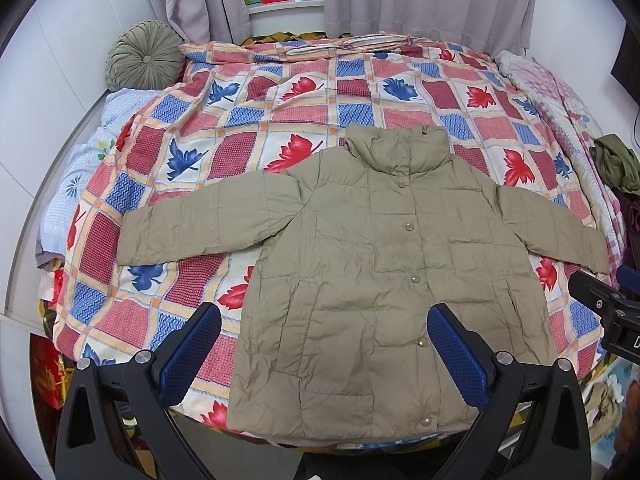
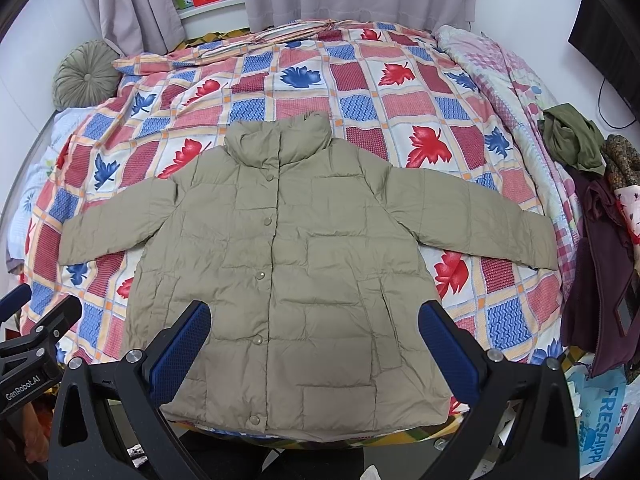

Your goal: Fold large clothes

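Left wrist view: left gripper (image 1: 324,344) stands wide, holding nothing, above the hem of the khaki quilted snap-button jacket (image 1: 372,280). Jacket lies flat, front up, sleeves spread, ahead of the gripper on the leaf-patterned patchwork bedspread (image 1: 248,120).

Right wrist view: right gripper (image 2: 314,340) likewise wide and empty, over the jacket (image 2: 296,264) hem. Round green pleated cushion (image 2: 84,74) sits far ahead-left.
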### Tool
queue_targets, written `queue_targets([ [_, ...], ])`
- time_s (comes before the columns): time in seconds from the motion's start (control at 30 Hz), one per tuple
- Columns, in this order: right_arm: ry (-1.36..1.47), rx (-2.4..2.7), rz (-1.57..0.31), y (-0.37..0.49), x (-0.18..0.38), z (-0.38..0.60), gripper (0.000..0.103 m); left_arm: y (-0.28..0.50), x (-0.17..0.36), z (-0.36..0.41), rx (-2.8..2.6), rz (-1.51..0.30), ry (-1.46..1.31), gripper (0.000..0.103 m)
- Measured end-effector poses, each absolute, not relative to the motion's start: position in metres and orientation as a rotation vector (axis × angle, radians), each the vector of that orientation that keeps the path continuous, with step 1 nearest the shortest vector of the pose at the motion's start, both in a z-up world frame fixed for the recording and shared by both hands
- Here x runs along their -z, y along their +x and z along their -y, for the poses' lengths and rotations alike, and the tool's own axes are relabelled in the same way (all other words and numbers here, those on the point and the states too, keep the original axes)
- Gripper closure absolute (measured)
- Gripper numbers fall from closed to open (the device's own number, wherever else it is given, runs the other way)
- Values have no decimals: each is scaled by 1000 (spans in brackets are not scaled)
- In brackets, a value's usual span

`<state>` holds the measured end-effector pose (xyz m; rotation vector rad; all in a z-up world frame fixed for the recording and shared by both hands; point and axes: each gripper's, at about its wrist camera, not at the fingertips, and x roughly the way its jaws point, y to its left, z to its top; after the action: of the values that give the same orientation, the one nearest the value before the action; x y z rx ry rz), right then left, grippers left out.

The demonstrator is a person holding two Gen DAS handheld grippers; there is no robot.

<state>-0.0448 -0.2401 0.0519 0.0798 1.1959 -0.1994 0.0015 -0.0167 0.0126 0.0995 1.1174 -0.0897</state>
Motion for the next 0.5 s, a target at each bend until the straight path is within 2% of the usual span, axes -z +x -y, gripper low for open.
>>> queue_targets([
  [0.5,81,200,-1197,-44,-52,240,0,1,-13,16,89,-1118,99,0],
])
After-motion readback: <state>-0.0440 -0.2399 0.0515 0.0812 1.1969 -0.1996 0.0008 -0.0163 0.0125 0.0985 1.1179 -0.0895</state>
